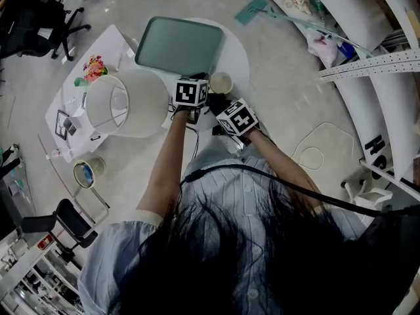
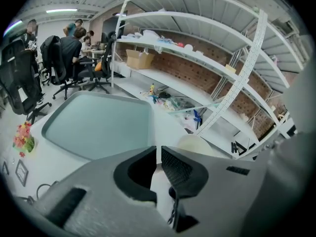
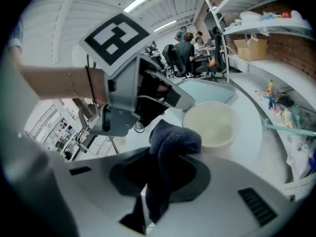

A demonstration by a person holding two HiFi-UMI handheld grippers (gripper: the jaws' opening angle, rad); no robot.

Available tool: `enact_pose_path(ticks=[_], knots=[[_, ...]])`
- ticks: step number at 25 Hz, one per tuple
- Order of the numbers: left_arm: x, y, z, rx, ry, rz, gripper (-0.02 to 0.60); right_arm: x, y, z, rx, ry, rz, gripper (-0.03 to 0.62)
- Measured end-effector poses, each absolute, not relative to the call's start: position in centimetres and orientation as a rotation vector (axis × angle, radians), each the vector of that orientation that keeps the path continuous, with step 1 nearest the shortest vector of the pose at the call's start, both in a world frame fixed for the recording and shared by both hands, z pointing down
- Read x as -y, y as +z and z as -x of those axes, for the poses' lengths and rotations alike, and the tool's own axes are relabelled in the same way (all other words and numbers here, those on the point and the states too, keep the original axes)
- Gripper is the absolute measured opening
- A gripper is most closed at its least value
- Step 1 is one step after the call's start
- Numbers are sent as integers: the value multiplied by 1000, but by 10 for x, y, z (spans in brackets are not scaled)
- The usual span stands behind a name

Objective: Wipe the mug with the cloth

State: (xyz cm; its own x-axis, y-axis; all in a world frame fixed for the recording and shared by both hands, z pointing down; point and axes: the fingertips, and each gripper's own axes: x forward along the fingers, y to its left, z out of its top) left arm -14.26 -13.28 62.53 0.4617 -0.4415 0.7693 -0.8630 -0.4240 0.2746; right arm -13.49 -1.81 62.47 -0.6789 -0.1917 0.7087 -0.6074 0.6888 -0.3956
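Right gripper view: my right gripper point(image 3: 165, 169) clamps the cloth point(image 3: 173, 139); mug point(image 3: 212, 125) stands just ahead, toward the tabletop's point(image 3: 252, 130) right edge. Left gripper point(image 2: 156, 151) jaws nearly together, empty. Best, I judge: press cloth flat, brace mug

Tray point(image 1: 180, 44) at far side of worktop point(image 1: 239, 58). Mug point(image 1: 221, 83) sits just before tray's right near corner. Left gripper point(image 2: 157, 154) just left of mug, jaws nearly together, tray beyond them. Right gripper point(image 3: 165, 169) just before mug w/ cloth point(image 3: 173, 137) in its jaws, cloth up close to mug's near wall. Big tub point(image 1: 125, 104) left of both grippers. Shelves point(image 1: 367, 71) off to right. Office chairs point(image 1: 39, 18) far left on floor.
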Motion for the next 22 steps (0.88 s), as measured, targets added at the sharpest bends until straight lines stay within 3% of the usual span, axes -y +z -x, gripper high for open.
enact_pose_path(ticks=[13,22], knots=[[103,623,143,1081,706,-1944,41,40,631,112,2185,1111,-898,86],[95,631,141,1055,819,-2011,41,43,631,84,2164,1188,-973,86]])
